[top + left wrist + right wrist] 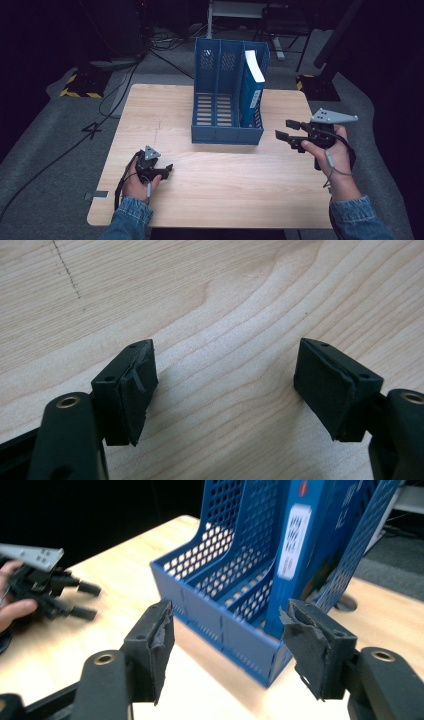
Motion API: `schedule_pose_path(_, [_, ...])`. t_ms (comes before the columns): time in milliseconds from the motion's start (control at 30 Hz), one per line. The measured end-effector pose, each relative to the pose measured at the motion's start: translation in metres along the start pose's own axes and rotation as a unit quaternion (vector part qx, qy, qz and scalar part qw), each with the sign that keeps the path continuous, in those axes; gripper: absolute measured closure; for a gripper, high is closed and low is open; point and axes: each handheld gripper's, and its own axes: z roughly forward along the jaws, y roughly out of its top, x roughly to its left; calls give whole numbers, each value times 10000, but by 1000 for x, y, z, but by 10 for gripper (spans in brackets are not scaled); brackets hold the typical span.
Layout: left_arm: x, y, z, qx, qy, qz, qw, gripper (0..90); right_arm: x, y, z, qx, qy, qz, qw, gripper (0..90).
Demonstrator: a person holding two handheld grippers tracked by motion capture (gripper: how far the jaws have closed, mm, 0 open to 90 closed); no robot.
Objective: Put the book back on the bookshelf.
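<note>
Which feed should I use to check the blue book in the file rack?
Use the high view: the blue book stands upright in the rightmost compartment of the blue rack, its white page edge and position clear. The right gripper view shows its spine and label close up but crops the top. The left gripper view faces bare tabletop.

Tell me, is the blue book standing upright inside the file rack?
Nearly upright: the blue book stands on end in the rack's rightmost compartment, leaning slightly.

One blue file rack, one book, two tongs, one wooden table.
</note>
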Motion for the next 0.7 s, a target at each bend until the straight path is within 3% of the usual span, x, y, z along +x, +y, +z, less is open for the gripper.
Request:
schedule_pose_path(133, [-1, 2, 2, 17, -21, 30, 10000, 257, 4, -23, 1, 101, 108, 31, 9999, 372])
schedule_pose_path(233, [-2, 3, 3, 3, -35, 47, 10000, 257, 6, -43, 5, 92, 295, 212, 9993, 369])
schedule_pose_path(267, [-2, 3, 3, 3, -41, 43, 10000, 257, 8, -58, 9, 46, 324, 326, 9989, 369])
schedule_pose_path(333, [-2, 3, 3, 0, -43, 40, 10000, 257, 7, -66, 11, 7, 342, 431, 9985, 370])
schedule_pose_path(367, [-2, 3, 3, 2, -44, 40, 10000, 257, 5, -73, 17, 87, 365, 569, 9977, 369])
schedule_pose_path(400, [-2, 3, 3, -2, -37, 36, 10000, 257, 3, -77, 21, 383, 391, 542, 9970, 369])
schedule_pose_path(467, [-2, 3, 3, 0, -39, 35, 10000, 257, 1, -87, 26, 808, 146, 394, 9958, 369])
schedule_pose_path(700, [-3, 4, 4, 14, -44, 43, 10000, 255, -6, -109, 41, 1342, 100, 441, 9899, 354])
